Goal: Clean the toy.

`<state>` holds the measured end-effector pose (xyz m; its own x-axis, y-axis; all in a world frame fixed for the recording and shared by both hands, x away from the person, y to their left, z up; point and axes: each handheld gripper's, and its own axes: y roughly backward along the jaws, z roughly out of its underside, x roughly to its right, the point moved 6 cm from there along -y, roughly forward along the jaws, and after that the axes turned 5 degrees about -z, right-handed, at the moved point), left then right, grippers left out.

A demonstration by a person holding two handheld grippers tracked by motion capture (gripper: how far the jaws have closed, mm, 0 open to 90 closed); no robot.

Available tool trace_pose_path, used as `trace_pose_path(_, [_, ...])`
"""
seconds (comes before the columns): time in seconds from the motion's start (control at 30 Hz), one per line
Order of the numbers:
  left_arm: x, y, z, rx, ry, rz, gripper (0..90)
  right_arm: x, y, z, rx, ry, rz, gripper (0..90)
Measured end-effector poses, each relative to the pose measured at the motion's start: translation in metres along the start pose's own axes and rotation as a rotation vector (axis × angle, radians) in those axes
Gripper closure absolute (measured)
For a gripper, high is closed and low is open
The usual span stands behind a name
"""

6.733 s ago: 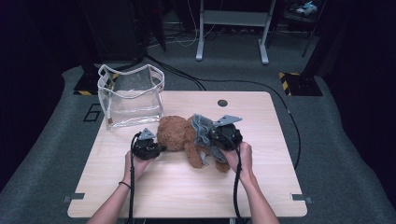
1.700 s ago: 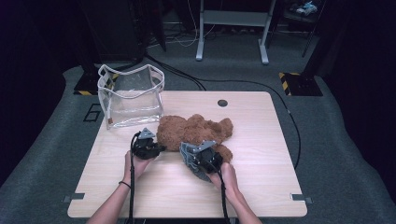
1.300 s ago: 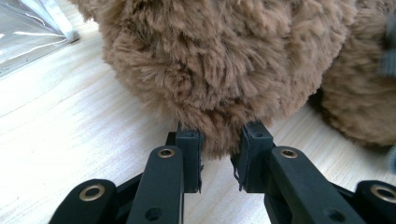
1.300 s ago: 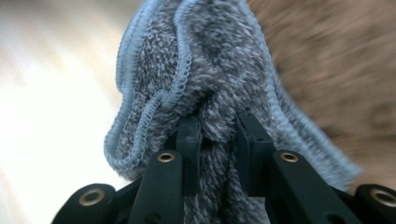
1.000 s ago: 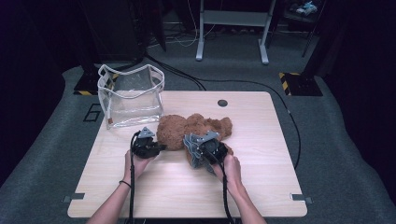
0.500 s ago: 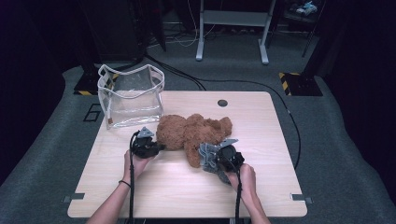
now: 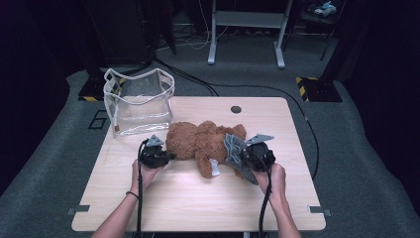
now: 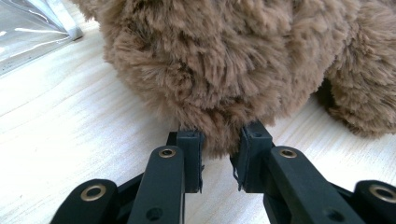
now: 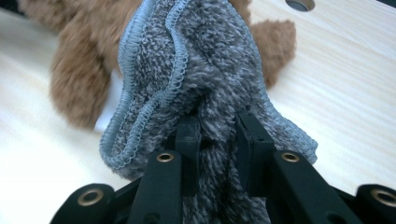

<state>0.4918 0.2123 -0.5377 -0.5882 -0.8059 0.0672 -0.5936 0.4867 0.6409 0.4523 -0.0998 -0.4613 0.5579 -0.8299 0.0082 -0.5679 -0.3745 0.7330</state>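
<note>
A brown plush bear lies across the middle of the wooden table. My left gripper sits at the bear's left end, and in the left gripper view it is shut on a tuft of the bear's fur. My right gripper is at the bear's right side, shut on a bunched grey knitted cloth. In the right gripper view the grey cloth with its ribbed blue-grey hem rises from between the jaws of the gripper, with the bear behind it.
A clear plastic bag with white trim stands open at the table's back left. A round cable hole sits near the back edge. A white tag shows at the bear's lower leg. Bare wood lies in front of both hands.
My right gripper has carried the grey cloth from in front of the bear to its right side and lifted it a little. The left gripper has stayed on the bear.
</note>
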Motion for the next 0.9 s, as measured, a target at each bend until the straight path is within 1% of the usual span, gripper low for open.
trace_pose_path(0.03, [0.0,0.0,0.0,0.003,0.002,-0.002,74.5,0.001,-0.007,-0.005,0.003,0.017,-0.01,72.8])
trace_pose_path(0.07, [0.0,0.0,0.0,0.002,0.002,-0.002,74.5,0.0,-0.016,-0.008,-0.002,0.019,-0.016,72.7])
trace_pose_path(0.17, [0.0,0.0,0.0,0.001,0.0,-0.003,74.5,-0.003,-0.039,-0.008,-0.067,0.041,0.0,72.9])
trace_pose_path(0.2, [0.0,0.0,0.0,0.0,0.0,-0.003,74.5,-0.003,-0.044,-0.006,-0.078,0.044,0.001,73.0])
trace_pose_path(0.23, [0.0,0.0,0.0,0.0,-0.001,-0.003,74.6,-0.003,-0.048,-0.002,-0.091,0.029,-0.001,73.1])
trace_pose_path(0.27, [0.0,0.0,0.001,0.002,-0.001,-0.006,74.5,-0.002,-0.05,0.001,-0.094,0.033,0.0,73.2])
trace_pose_path(0.3, [0.0,0.0,0.001,-0.002,-0.003,-0.004,74.5,-0.002,-0.051,0.004,-0.098,0.025,0.001,73.3])
trace_pose_path(0.33, [-0.001,0.0,0.001,-0.003,-0.001,-0.004,74.5,-0.002,-0.05,0.008,-0.102,0.016,-0.007,73.3])
trace_pose_path(0.37, [-0.001,0.0,0.002,-0.002,0.001,-0.004,74.5,0.0,-0.05,0.01,-0.102,0.018,-0.01,73.4])
trace_pose_path(0.4, [-0.001,0.0,0.002,-0.002,0.001,-0.005,74.5,0.001,-0.048,0.013,-0.104,0.01,-0.006,73.4])
trace_pose_path(0.43, [-0.001,0.0,0.002,-0.003,0.0,-0.005,74.5,0.004,-0.047,0.015,-0.104,0.018,-0.005,73.5])
trace_pose_path(0.5, [-0.001,0.0,0.002,-0.002,0.002,-0.006,74.5,0.006,-0.043,0.021,-0.112,-0.001,-0.001,73.5])
trace_pose_path(0.57, [-0.001,0.0,0.002,-0.003,0.003,-0.007,74.5,0.011,-0.039,0.027,-0.124,-0.006,0.002,73.6])
trace_pose_path(0.63, [-0.001,-0.001,0.002,0.008,0.007,-0.012,74.5,0.015,-0.035,0.034,-0.141,-0.018,0.004,73.7])
trace_pose_path(0.67, [-0.001,-0.001,0.002,0.005,0.007,-0.009,74.5,0.018,-0.033,0.037,-0.147,-0.021,0.012,73.7])
trace_pose_path(0.73, [-0.001,-0.001,0.002,-0.002,0.005,-0.007,74.5,0.023,-0.027,0.045,-0.183,-0.059,0.033,73.7])
trace_pose_path(0.77, [-0.001,-0.001,0.002,-0.002,0.003,-0.006,74.5,0.028,-0.025,0.047,-0.185,-0.062,0.042,73.7])
trace_pose_path(0.8, [-0.001,-0.001,0.002,-0.003,0.003,-0.005,74.5,0.034,-0.023,0.049,-0.17,-0.063,0.051,73.7])
trace_pose_path(0.83, [-0.001,-0.001,0.002,-0.004,-0.001,-0.007,74.6,0.038,-0.02,0.049,-0.161,-0.079,0.061,73.7])
trace_pose_path(0.9, [-0.001,-0.001,0.002,-0.004,0.001,-0.006,74.6,0.047,-0.016,0.046,-0.119,-0.092,0.083,73.7])
